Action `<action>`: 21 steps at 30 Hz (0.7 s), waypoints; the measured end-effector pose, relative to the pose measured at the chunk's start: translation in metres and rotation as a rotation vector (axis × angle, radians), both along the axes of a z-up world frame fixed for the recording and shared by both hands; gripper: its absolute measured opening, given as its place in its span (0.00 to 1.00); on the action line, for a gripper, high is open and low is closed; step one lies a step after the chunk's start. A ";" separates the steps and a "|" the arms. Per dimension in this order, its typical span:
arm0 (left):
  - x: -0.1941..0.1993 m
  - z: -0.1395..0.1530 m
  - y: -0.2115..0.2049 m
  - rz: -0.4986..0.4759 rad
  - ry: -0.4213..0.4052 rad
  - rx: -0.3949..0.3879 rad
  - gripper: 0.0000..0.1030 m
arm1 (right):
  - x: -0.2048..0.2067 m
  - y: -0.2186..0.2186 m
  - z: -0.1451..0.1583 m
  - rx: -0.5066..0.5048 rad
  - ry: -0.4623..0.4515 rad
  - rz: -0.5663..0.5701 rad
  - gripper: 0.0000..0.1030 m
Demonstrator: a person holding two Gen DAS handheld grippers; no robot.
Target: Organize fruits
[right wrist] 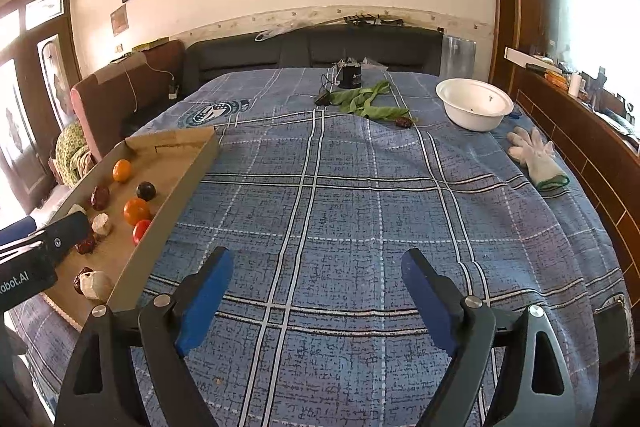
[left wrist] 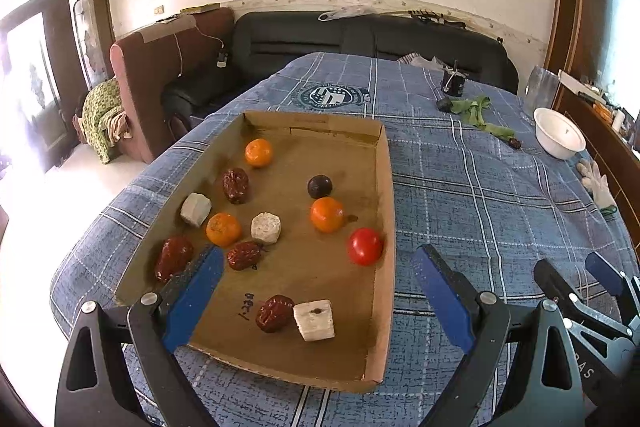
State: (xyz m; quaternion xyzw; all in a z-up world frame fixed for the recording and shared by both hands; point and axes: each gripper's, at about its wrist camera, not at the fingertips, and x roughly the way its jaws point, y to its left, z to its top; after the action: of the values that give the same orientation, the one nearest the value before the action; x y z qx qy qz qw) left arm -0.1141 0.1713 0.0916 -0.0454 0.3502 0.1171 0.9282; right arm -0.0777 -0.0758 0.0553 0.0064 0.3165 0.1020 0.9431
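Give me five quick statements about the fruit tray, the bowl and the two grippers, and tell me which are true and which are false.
1. Three oranges lie in the cardboard tray. True.
2. The white bowl holds a tomato. False: no fruit shows in it; the red tomato lies in the tray, near its right wall.
3. The left gripper is open, holding nothing. True.
4. The right gripper is shut on a red date. False: its jaws stand apart over the plaid cloth, holding nothing.
5. A white glove lies on the cloth near the bowl. True.
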 end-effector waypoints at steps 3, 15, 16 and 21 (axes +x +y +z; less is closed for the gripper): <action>-0.003 0.002 0.001 0.003 -0.011 -0.006 0.93 | -0.002 0.002 0.002 -0.005 -0.006 0.003 0.88; -0.022 0.016 0.014 0.045 -0.086 -0.027 0.93 | -0.017 0.013 0.009 -0.040 -0.041 0.024 0.91; -0.024 0.017 0.015 0.052 -0.092 -0.028 0.93 | -0.018 0.014 0.009 -0.044 -0.044 0.024 0.91; -0.027 0.019 0.020 0.064 -0.105 -0.039 0.93 | -0.020 0.017 0.010 -0.052 -0.048 0.028 0.91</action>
State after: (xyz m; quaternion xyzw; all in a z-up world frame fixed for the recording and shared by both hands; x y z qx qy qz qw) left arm -0.1415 0.1911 0.1105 -0.0810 0.3015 0.1374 0.9400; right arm -0.0978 -0.0585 0.0653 -0.0251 0.2965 0.1073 0.9486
